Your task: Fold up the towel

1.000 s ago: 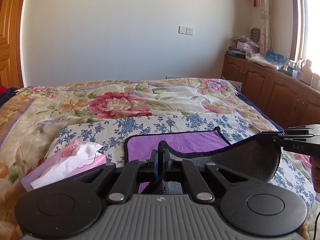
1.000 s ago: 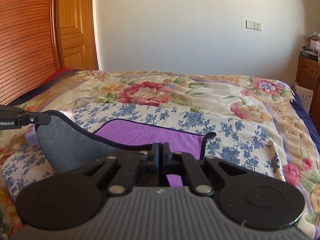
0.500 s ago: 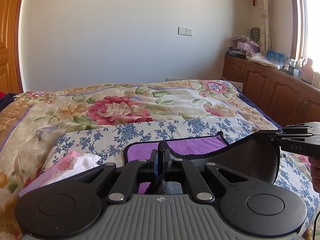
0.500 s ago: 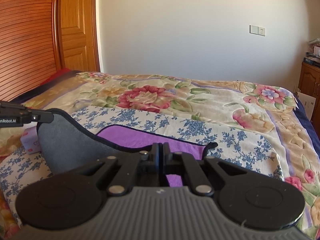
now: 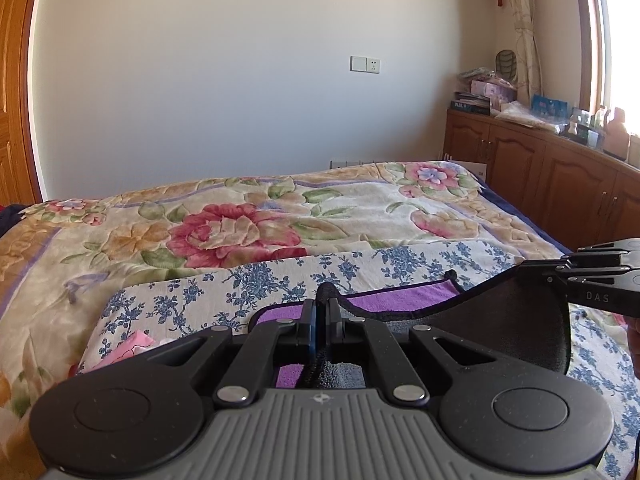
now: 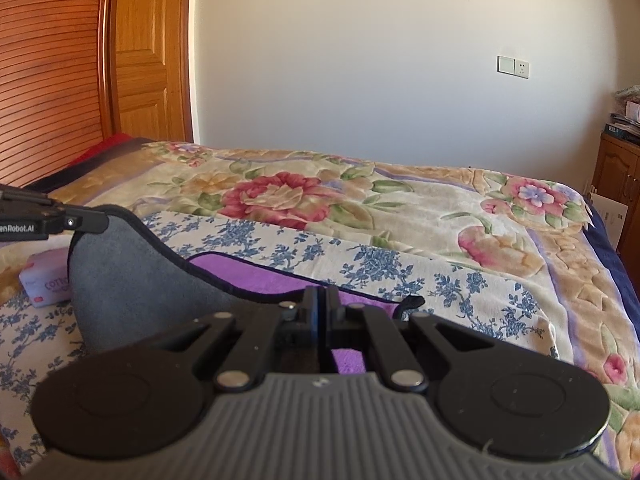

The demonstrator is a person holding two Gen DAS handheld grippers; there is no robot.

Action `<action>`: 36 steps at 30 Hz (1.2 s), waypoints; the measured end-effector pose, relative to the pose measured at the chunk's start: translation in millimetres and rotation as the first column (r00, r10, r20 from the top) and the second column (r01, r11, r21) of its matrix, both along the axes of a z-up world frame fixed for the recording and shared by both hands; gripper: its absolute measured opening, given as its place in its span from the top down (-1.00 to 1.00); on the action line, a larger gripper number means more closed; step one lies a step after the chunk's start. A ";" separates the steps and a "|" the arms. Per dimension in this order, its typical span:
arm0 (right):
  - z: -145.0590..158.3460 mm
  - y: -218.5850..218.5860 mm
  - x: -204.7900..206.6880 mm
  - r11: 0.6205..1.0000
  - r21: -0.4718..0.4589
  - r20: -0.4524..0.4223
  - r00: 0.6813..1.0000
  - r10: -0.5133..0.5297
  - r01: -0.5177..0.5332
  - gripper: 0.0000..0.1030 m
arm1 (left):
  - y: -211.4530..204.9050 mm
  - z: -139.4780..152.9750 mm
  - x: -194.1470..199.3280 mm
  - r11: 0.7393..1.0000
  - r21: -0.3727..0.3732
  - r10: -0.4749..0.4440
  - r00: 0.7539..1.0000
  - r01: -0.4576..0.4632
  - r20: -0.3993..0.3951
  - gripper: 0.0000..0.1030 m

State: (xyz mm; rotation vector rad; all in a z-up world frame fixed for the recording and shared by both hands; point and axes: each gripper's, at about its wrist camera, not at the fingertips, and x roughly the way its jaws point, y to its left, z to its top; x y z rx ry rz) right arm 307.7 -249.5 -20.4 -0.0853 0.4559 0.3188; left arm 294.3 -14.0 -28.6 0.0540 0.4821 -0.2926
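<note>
Both grippers, left gripper (image 5: 321, 312) and "DAS"-marked right gripper (image 6: 321, 304), pinching towel (image 6: 248, 276) corners.

Both hand-held grippers (image 5: 320, 312) (image 6: 320, 308) clamped shut

both wrist views look low and close across the bed (image 5: 320, 216), sharing the towel (image 6: 256, 276).

light: bright daylight, window (image 5: 612, 40) glare | focus: sharp | edges: fisheye-bent — dark corners
</note>
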 end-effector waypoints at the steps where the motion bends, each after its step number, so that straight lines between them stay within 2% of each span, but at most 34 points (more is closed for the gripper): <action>1: -0.1 0.1 -0.1 1.000 -0.001 0.000 1.000 0.000 0.000 0.92 | -0.3 -1.1 1.5 1.000 0.002 -0.001 1.000 0.001 0.000 0.90; 11: -0.4 1.1 13.7 1.000 -0.009 0.023 1.000 0.015 -0.014 0.92 | -4.2 -6.9 11.9 0.999 0.052 0.010 0.999 -0.012 0.047 0.90; 36: 6.3 -6.8 40.0 0.997 -0.059 0.076 0.996 -0.041 0.046 0.92 | -5.4 -0.5 43.2 0.999 0.014 0.047 0.994 -0.049 0.095 0.90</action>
